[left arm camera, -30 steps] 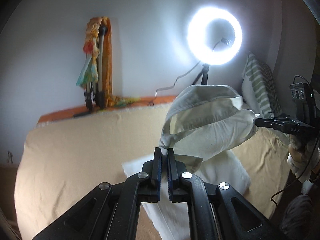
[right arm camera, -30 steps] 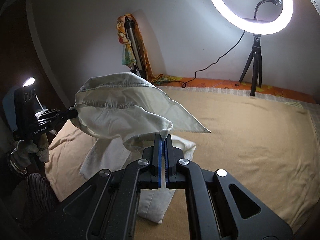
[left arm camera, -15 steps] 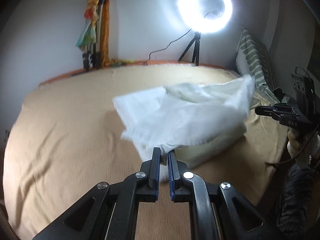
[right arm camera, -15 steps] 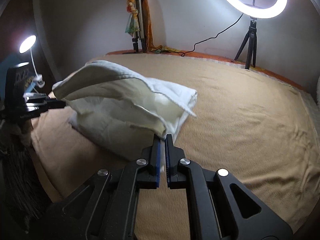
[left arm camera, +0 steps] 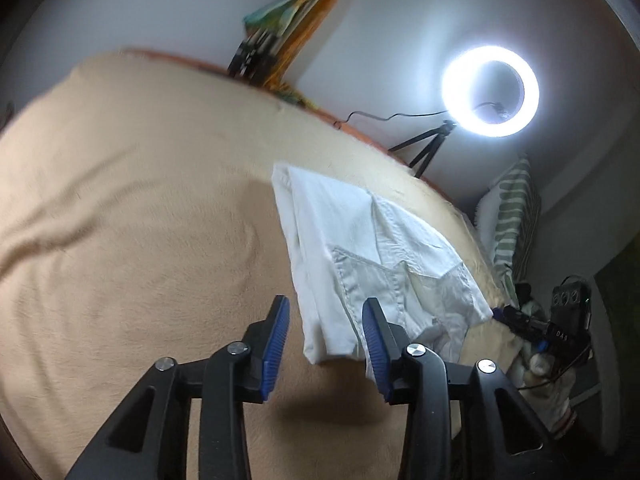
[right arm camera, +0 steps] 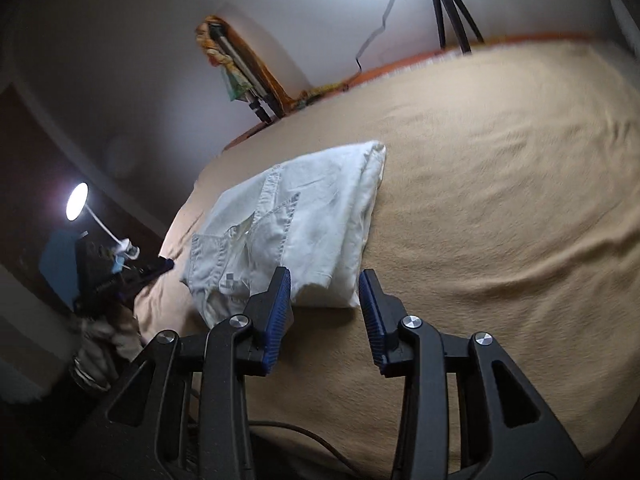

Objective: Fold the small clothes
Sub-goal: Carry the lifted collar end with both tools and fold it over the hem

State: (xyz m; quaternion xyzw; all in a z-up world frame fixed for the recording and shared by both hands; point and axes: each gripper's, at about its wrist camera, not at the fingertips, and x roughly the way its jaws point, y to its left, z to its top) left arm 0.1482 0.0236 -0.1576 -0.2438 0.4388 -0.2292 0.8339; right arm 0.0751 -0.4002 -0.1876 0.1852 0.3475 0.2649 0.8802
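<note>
A white garment [left arm camera: 372,256] lies folded flat on the tan bed cover [left arm camera: 140,220]. It also shows in the right wrist view [right arm camera: 304,228]. My left gripper [left arm camera: 325,322] is open, its blue-padded jaws standing either side of the garment's near corner, holding nothing. My right gripper [right arm camera: 323,294] is open too, just short of the garment's near edge. Each gripper shows in the other's view, at the bed's edge: the right one [left arm camera: 532,322] in the left wrist view, the left one [right arm camera: 132,276] in the right wrist view.
A lit ring light on a tripod [left arm camera: 490,92] stands at the far side of the bed. A folded tripod with coloured cloth [left arm camera: 280,28] leans on the wall. A striped pillow [left arm camera: 512,216] lies at the right. A small lamp [right arm camera: 78,200] glows at the left.
Both grippers carried the lifted garment down, laid it folded on the bed, then opened and let it go. They have pulled back slightly.
</note>
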